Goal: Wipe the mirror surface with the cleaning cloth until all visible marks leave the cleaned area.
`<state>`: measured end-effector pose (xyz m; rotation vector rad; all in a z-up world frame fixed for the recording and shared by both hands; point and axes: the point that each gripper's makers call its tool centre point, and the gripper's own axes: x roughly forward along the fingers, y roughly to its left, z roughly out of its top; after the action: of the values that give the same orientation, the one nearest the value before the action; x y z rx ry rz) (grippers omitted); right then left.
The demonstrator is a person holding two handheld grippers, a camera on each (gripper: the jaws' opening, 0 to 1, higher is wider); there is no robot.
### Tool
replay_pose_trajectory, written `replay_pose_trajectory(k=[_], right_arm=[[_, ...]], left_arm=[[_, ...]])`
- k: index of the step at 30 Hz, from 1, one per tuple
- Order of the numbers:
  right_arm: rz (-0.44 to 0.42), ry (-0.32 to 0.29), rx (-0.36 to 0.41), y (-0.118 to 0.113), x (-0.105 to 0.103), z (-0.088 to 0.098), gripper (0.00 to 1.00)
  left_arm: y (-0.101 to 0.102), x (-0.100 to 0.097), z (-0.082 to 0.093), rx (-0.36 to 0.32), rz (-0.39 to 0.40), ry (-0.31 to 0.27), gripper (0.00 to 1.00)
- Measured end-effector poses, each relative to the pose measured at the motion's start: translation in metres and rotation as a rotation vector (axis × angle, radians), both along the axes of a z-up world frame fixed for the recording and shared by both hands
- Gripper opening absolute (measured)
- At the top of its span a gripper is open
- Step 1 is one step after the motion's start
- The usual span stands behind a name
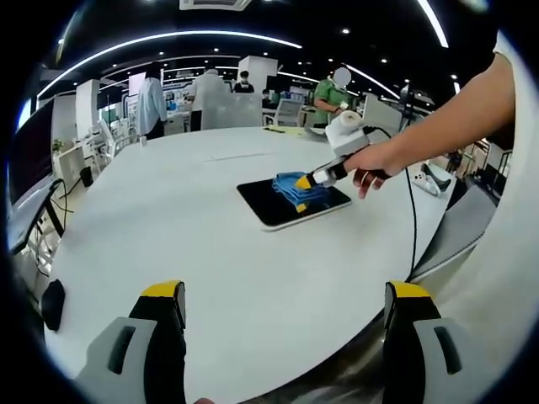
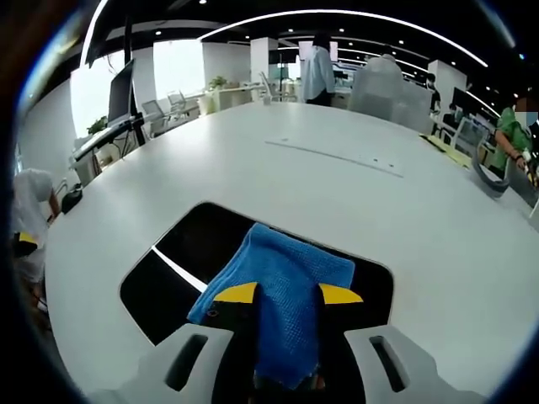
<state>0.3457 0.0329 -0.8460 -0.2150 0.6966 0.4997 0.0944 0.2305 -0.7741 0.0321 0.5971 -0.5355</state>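
Folded blue microfibre cleaning cloth [image 2: 282, 299] lying on the dark, glossy rectangular mirror [image 2: 189, 244], which rests flat on the broad white round-edged bench [image 2: 337, 177], near its middle. Cloth judged soft, light, limp, with a nubbly pile; best taken by a bunched fold at its near edge so the remainder spreads flat on the glass. Right gripper [image 2: 286, 295] closed on that fold, yellow-tipped fingers [image 2: 237, 292] pinching blue fabric from both sides; seen from the left gripper view as well, right gripper [image 1: 313, 178] reaching in at the cloth [image 1: 296, 190] atop the mirror [image 1: 282, 209], held in a person's hand [image 1: 375, 164]. Mirror likely thin, stiff, slick and fragile (rounded corners, ceiling lights reflected as a bright streak), probably prone to sliding on the smooth bench [image 1: 185, 227] under a sideways push; moderate downward pressure advised. Left gripper [image 1: 286, 324] held back over the near bench edge, fingers [image 1: 165, 310] spread wide, holding nothing. Marks on the glass too small to make out.
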Motion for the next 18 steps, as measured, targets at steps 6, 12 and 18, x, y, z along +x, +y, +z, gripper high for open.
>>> replay_pose_trajectory(k=[6,12,18], right_arm=[[0.004,0.000,-0.001,-0.001,0.004,-0.001,0.23],[-0.005,-0.002,0.002,-0.001,0.009,-0.001,0.23],[-0.001,0.000,0.002,-0.001,0.013,-0.001,0.23]], left_arm=[[0.001,0.000,0.000,-0.002,0.005,0.002,0.99],[0.000,0.001,-0.003,-0.003,0.007,0.008,0.99],[0.000,0.003,-0.003,-0.005,0.011,0.007,0.99]])
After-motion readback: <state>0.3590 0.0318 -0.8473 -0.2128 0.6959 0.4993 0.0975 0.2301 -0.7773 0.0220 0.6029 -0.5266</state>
